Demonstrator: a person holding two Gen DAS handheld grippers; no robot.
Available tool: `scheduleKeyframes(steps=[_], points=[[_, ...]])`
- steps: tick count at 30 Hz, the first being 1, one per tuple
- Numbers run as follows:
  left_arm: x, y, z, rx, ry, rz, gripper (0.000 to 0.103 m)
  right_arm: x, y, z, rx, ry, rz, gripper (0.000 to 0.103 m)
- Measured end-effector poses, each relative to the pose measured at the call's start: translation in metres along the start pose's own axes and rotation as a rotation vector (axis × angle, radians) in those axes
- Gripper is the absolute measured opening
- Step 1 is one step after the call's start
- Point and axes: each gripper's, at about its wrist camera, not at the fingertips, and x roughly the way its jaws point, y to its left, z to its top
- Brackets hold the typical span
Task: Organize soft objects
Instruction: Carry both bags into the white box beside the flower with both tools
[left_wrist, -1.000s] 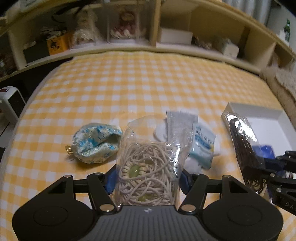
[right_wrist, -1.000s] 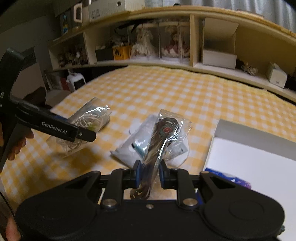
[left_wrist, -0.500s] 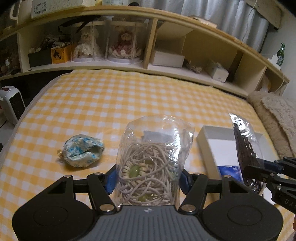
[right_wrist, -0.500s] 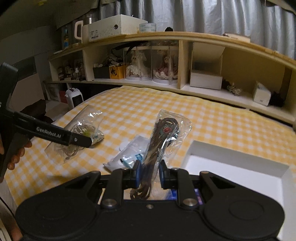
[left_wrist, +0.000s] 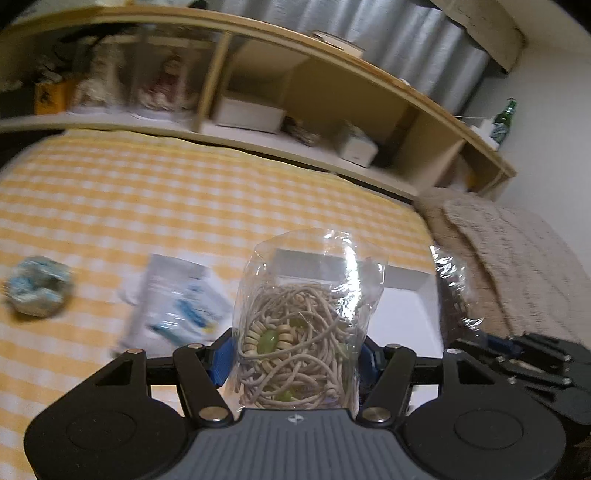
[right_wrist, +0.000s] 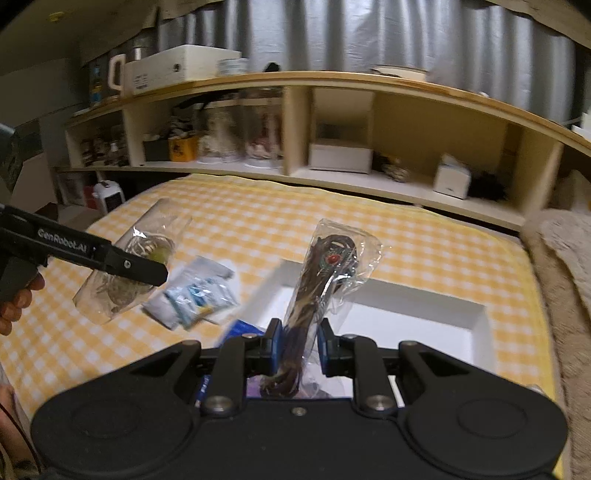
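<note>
Above the checked bedspread (right_wrist: 258, 221), both grippers carry bagged cords toward the white box (right_wrist: 424, 317).

Left gripper (left_wrist: 295, 354), jaws clamped on the bag of beige cord (left_wrist: 303, 325); right gripper (right_wrist: 299, 343), jaws pinching the bag of dark cord (right_wrist: 328, 273). Best lower each bag inside the box walls before releasing. Only the right view shows the hand (right_wrist: 16, 302); only the left shows the blue floral pouch (left_wrist: 37, 291).

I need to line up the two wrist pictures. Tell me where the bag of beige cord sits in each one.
Left wrist view: the bag of beige cord stands at bottom centre, clamped in the left gripper.
Right wrist view: the same bag is at middle left, held above the checked bedspread.
Shared landmark: the white box lying on the bedspread.
</note>
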Motion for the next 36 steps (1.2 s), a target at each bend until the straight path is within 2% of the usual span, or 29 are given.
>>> scheduleKeyframes(steps=[11, 16, 21, 23, 27, 30, 33, 35, 36], points=[[0.065, -0.08, -0.02, -0.063, 0.054, -0.226, 0.065, -0.021, -0.072, -0.037, 0.055, 0.018, -0.065, 0.021], [0.107, -0.104, -0.039, -0.16, 0.115, -0.327, 0.064, -0.024, -0.097, -0.051, 0.056, 0.036, -0.091, 0.021], [0.15, -0.126, -0.059, -0.271, 0.214, -0.413, 0.064, -0.02, -0.121, -0.065, 0.084, 0.051, -0.102, 0.021], [0.166, -0.13, -0.067, -0.308, 0.238, -0.41, 0.064, -0.017, -0.127, -0.069, 0.087, 0.057, -0.095, 0.021], [0.191, -0.127, -0.08, -0.353, 0.259, -0.317, 0.064, -0.007, -0.13, -0.075, 0.069, 0.08, -0.074, 0.021], [0.195, -0.134, -0.081, -0.308, 0.222, -0.251, 0.064, 0.005, -0.132, -0.077, 0.058, 0.096, -0.056, 0.021], [0.197, -0.143, -0.077, -0.287, 0.217, -0.198, 0.064, 0.017, -0.133, -0.081, 0.045, 0.111, -0.039, 0.021], [0.197, -0.145, -0.076, -0.29, 0.229, -0.178, 0.068, 0.023, -0.135, -0.084, 0.037, 0.136, -0.046, 0.023], [0.199, -0.146, -0.075, -0.292, 0.24, -0.177, 0.072, 0.024, -0.136, -0.086, 0.037, 0.138, -0.065, 0.029]])
